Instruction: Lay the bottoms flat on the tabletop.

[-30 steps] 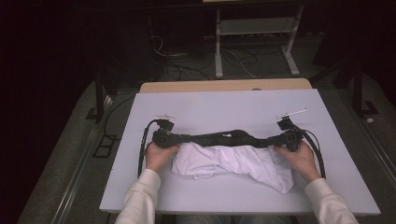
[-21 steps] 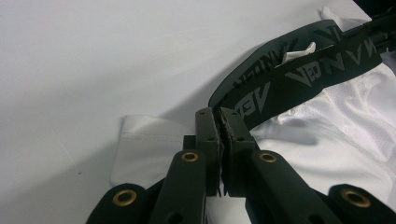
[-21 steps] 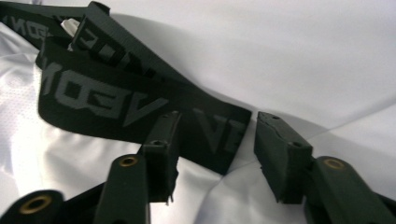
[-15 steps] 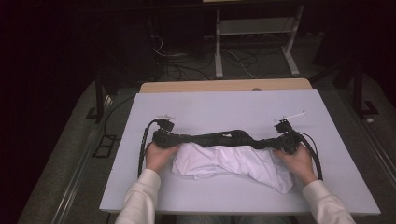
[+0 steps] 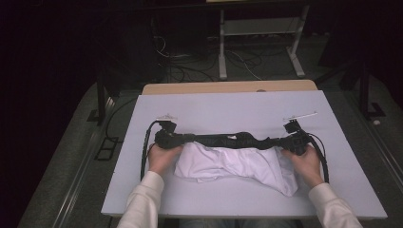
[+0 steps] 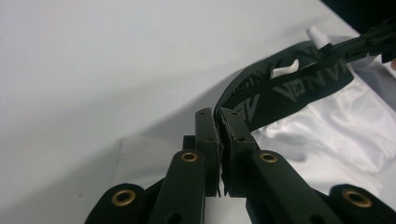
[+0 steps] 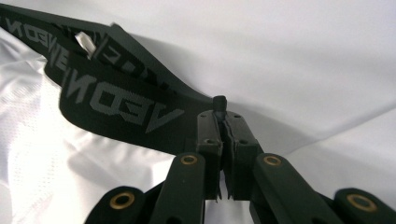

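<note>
The black waistband (image 5: 228, 140) of the white underwear (image 5: 237, 164) should be kept taut and level between both ends while the garment is lifted or laid flat on the desk (image 5: 237, 107). The left gripper (image 6: 219, 122) is clamped on one waistband end, and the right gripper (image 7: 223, 122), whose fingers (image 7: 208, 128) have just been closing, is pinched tight on the other end, with the white fabric lying beside both.

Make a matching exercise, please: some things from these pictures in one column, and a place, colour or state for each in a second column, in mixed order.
Column one:
1. waistband
2. white cloth
3. left tongs
4. table

Column two:
A. pale, flat, bears the garment
B. black with grey letters, stretched between both tongs
C. crumpled, lying below the band on the person's side
D. shut on one end of the band

Pairs: 1-B, 2-C, 3-D, 4-A.

The right tongs are shut on the other end.
</note>
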